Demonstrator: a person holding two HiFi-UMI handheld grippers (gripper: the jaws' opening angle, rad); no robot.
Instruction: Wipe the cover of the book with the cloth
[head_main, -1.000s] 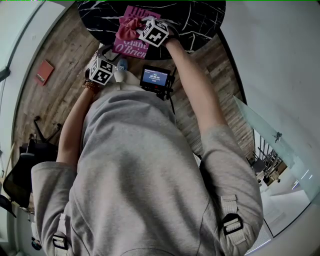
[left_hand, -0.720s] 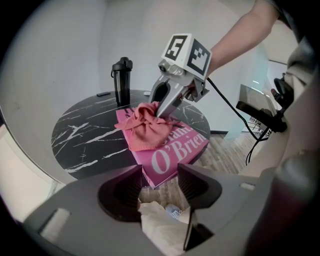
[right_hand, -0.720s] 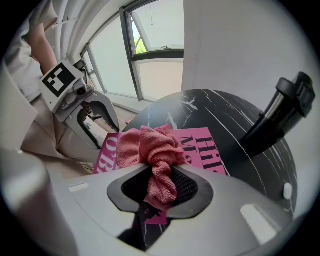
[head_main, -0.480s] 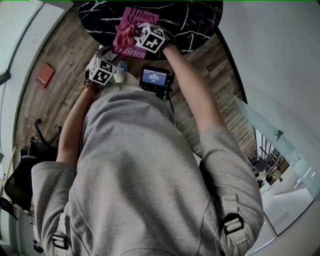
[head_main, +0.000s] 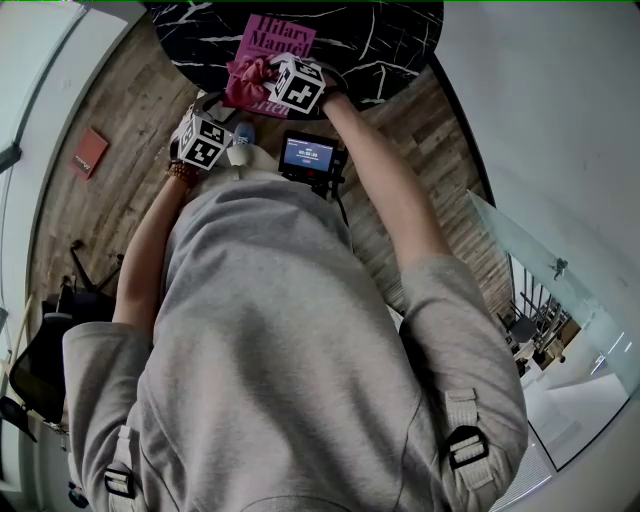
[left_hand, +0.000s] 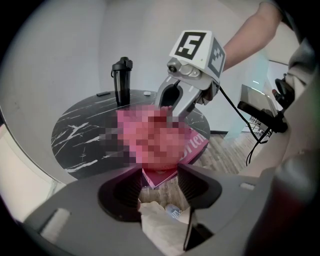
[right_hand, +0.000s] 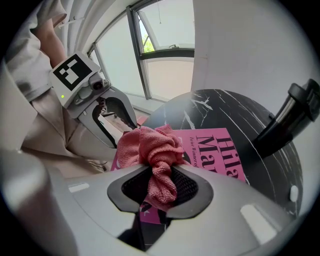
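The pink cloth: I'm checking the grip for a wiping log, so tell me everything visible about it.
The cloth is pink, terry-like fabric, bunched into soft folds. A twisted tail of it is pinched between the jaws of the right gripper. The loose bulk bulges ahead of them and rests on the near end of the magenta book, which lies flat on the black marble-look table.

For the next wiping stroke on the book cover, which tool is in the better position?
Right. The right tool is shut on the pink cloth, which rests on the book cover. The left tool is open and empty, held off the table edge.
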